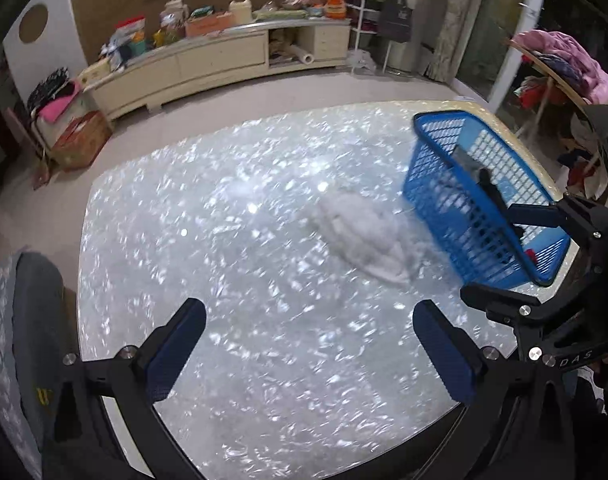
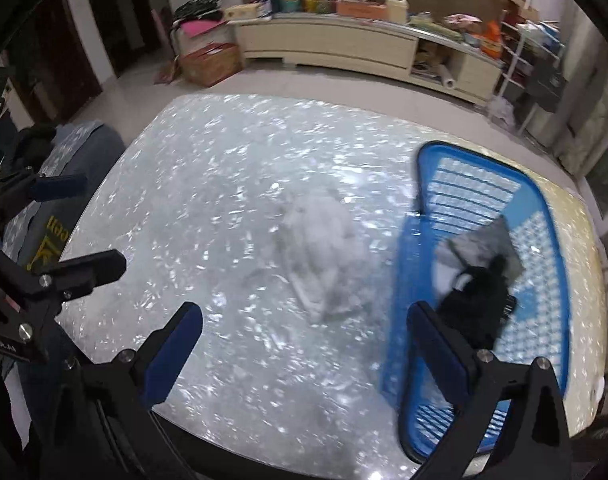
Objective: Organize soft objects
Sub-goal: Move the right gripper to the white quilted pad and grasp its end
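My left gripper (image 1: 310, 354) and right gripper (image 2: 306, 354) are matte black frames with silver screws at the joints. Dark blue textured pads line my fingers (image 1: 175, 350). White letters "DAS" mark one housing. I wear grey-blue clothing (image 2: 43, 248) with yellow lettering.

A crumpled cloth (image 1: 364, 240) lies on the tabletop (image 1: 223, 240) near its middle, with a basket (image 1: 456, 184) just beside it on the right, close to the tabletop's right edge. Inside the basket lie a folded cloth (image 2: 484, 244) and a dark bundle (image 2: 476, 304). Beyond the tabletop, across the floor, a long cabinet (image 1: 207, 64) stands against the wall, cluttered on top.
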{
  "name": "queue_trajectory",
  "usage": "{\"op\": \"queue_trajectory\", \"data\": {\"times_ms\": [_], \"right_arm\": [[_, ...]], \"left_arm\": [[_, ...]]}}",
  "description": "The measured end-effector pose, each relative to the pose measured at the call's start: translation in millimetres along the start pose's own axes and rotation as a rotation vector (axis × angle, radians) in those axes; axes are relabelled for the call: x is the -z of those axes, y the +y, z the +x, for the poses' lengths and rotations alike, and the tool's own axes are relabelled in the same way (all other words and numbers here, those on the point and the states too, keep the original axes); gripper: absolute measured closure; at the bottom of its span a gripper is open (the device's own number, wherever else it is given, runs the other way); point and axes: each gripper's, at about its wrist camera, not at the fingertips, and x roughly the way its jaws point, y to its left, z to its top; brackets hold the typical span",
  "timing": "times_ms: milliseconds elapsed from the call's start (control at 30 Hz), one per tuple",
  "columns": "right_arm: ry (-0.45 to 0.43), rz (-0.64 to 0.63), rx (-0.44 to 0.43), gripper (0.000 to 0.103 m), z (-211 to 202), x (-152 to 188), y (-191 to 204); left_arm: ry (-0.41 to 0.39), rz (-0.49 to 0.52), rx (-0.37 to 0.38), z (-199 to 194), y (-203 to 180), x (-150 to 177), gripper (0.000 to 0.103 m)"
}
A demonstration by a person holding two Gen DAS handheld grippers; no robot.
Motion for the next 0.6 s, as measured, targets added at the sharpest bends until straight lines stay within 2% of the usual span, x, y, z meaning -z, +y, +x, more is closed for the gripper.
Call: {"op": "queue_trajectory", "data": {"times_ms": [267, 400, 600], "right_arm": [[0.063, -0.024, -0.034, 0.001, 43, -11, 19], [0.099, -0.027, -0.042, 0.001, 63, -15, 24], [0.139, -0.022, -0.041, 0.001, 89, -18, 26]], "left_arm": [[0.051, -0.043, -0.017, 27, 22, 17, 0.000], [0.060, -0.031, -0.038, 39, 26, 20, 0.000], [0.086, -0.057, -0.015, 61, 37, 23, 0.000]]}}
